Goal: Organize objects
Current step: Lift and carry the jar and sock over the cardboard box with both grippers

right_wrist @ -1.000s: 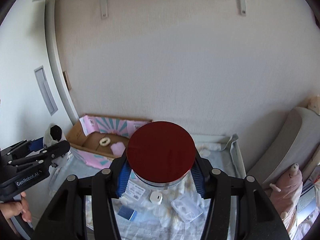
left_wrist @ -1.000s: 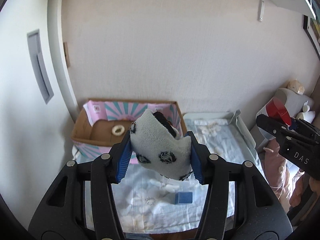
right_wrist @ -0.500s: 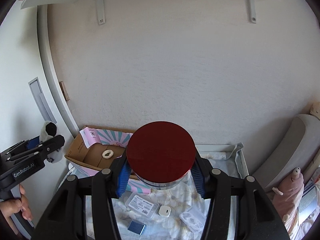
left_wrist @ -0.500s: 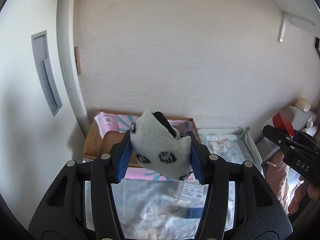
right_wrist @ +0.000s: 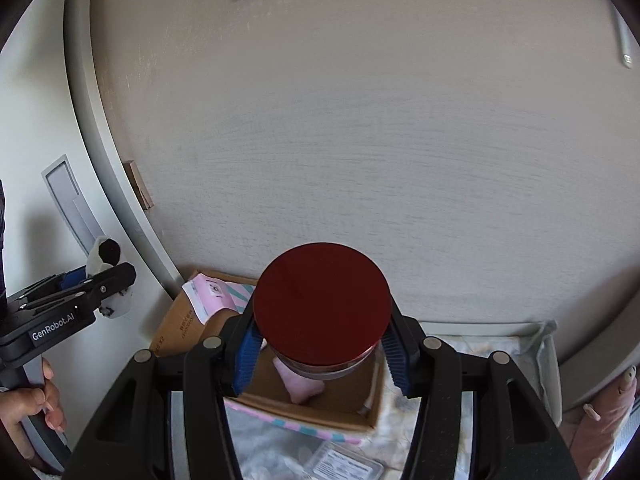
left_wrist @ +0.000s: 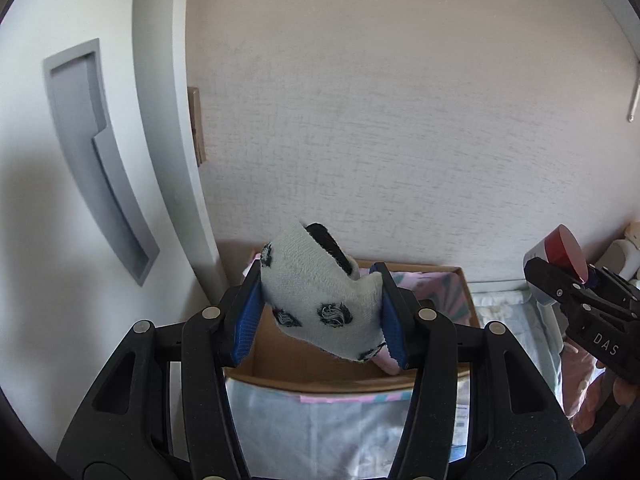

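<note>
My left gripper (left_wrist: 320, 316) is shut on a pale rolled sock (left_wrist: 316, 296) with black spots, held above the open cardboard box (left_wrist: 280, 364). My right gripper (right_wrist: 322, 348) is shut on a jar with a dark red lid (right_wrist: 322, 304), also over the cardboard box (right_wrist: 344, 400), where a pink item (right_wrist: 300, 384) lies on the bottom. From the right wrist view the left gripper (right_wrist: 86, 284) with the sock (right_wrist: 105, 254) shows at the far left, with a hand (right_wrist: 24, 408) on its handle. The right gripper (left_wrist: 568, 280) and jar (left_wrist: 560, 248) appear at the right edge of the left wrist view.
The box stands on a pale blue printed sheet (right_wrist: 480, 352) against a textured wall (right_wrist: 360, 140). A white door frame (left_wrist: 160, 120) and grey recessed handle (left_wrist: 96, 152) are on the left. A flat clear packet (right_wrist: 344, 464) lies in front of the box. Pink plush items (right_wrist: 600, 416) sit at the right.
Both grippers have moved forward toward the wall and now hang over the box, which looms larger and lower in both views. The sock and the jar stay gripped.
</note>
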{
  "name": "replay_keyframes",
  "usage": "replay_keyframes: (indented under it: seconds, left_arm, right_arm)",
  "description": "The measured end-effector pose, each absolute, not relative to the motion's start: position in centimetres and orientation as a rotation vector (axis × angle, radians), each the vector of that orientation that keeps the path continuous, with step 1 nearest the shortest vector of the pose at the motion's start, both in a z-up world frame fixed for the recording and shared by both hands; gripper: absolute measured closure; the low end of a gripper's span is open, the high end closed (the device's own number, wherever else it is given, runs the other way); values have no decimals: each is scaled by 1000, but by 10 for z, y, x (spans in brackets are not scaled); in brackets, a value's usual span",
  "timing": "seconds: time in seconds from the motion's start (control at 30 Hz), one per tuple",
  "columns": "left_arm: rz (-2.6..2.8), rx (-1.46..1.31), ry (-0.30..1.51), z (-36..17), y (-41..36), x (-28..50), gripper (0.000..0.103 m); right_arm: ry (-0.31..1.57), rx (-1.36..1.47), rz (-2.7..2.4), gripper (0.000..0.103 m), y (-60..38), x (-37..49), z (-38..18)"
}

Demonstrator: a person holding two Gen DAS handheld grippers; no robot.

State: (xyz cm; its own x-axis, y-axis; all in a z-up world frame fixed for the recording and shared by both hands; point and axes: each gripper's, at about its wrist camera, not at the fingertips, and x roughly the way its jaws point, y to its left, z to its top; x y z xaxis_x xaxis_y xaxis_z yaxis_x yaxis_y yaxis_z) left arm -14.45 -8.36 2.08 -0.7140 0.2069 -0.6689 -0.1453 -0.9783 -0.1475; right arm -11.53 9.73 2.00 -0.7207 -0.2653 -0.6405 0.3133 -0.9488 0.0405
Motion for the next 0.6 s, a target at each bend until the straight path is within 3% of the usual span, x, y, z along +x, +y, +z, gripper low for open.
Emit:
replay_keyframes:
  seconds: [0.6]
  left_arm:
    - [2465, -1402, -36, -80, -78, -249, 54]
  right_arm:
    - [215, 1274, -2457, 53, 34, -192, -72]
